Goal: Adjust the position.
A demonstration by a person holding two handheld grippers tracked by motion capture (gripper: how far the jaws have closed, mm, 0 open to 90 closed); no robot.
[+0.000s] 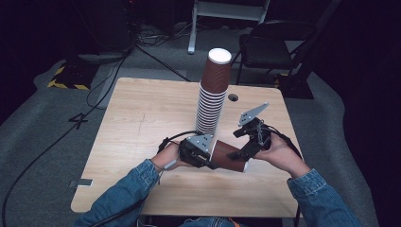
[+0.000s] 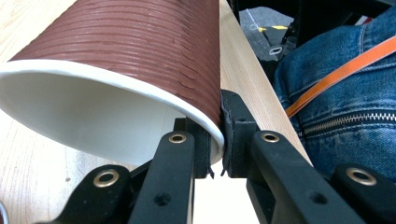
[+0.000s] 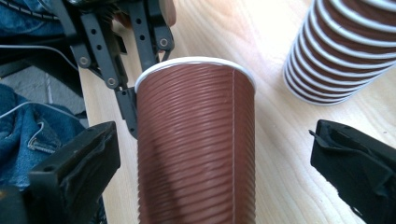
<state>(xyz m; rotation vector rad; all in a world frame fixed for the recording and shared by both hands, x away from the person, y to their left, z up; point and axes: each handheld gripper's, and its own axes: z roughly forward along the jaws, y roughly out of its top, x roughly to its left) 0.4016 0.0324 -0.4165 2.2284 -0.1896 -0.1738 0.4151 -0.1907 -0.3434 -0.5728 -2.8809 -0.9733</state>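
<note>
A brown ribbed paper cup (image 1: 230, 156) lies sideways at the near centre of the wooden surface (image 1: 137, 123), just in front of an inverted stack of cups (image 1: 211, 94). The left hand-held gripper (image 2: 215, 154) pinches the cup's white rim. The right hand-held gripper (image 3: 210, 172) straddles the cup body, jaws wide.

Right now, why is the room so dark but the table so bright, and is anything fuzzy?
High view: light falls on the table; the surroundings are dark. Left gripper view: the cup looks soft this near, its white inside glaring. Right gripper view: the cup is sharp, the stack slightly soft.
</note>
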